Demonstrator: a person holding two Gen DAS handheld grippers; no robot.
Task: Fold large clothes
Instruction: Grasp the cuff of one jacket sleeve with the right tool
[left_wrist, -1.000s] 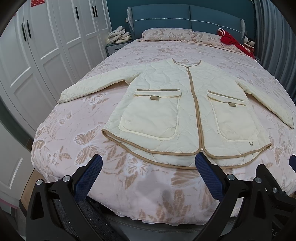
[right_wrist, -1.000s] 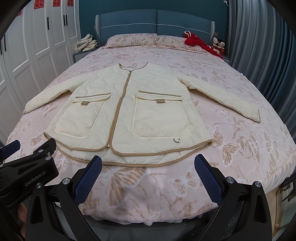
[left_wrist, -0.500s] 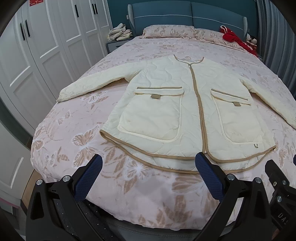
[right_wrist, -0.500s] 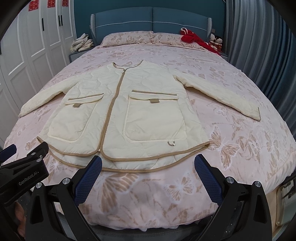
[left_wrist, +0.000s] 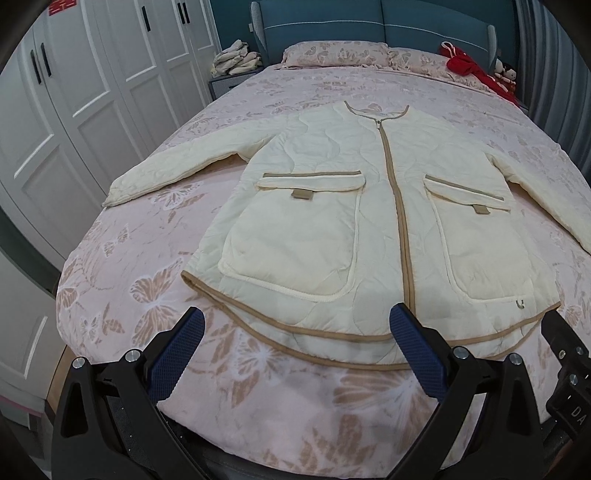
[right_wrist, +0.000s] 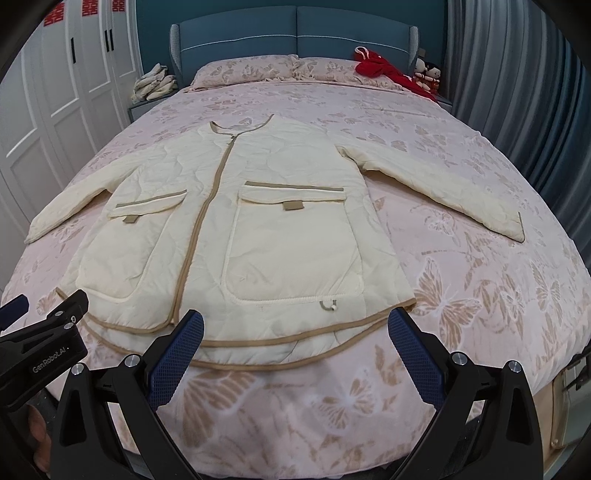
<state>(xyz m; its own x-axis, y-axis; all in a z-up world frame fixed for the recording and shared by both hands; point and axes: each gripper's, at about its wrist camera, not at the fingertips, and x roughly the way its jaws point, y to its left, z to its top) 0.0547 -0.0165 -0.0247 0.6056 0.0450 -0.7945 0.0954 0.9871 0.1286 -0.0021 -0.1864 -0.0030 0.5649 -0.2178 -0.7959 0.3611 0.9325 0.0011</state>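
Cream jacket (left_wrist: 369, 221) flat on bed (left_wrist: 147, 236), both claws apart, seemingly above hem.

A cream quilted jacket (left_wrist: 369, 221) with tan trim lay flat and zipped on the bed (left_wrist: 147, 258), collar toward the blue headboard (left_wrist: 369, 22), both sleeves spread outward. The left hand-held gripper (left_wrist: 295, 332) hung over the near edge of the bed with its blue-padded fingers (left_wrist: 177, 354) wide apart, holding nothing, the jacket's hem just beyond them. Part of the right hand-held gripper (left_wrist: 565, 369) showed at the right edge. White wardrobe doors (left_wrist: 74, 110) stood to the left. A red garment (left_wrist: 469, 70) lay beside the pillows (left_wrist: 336, 55).
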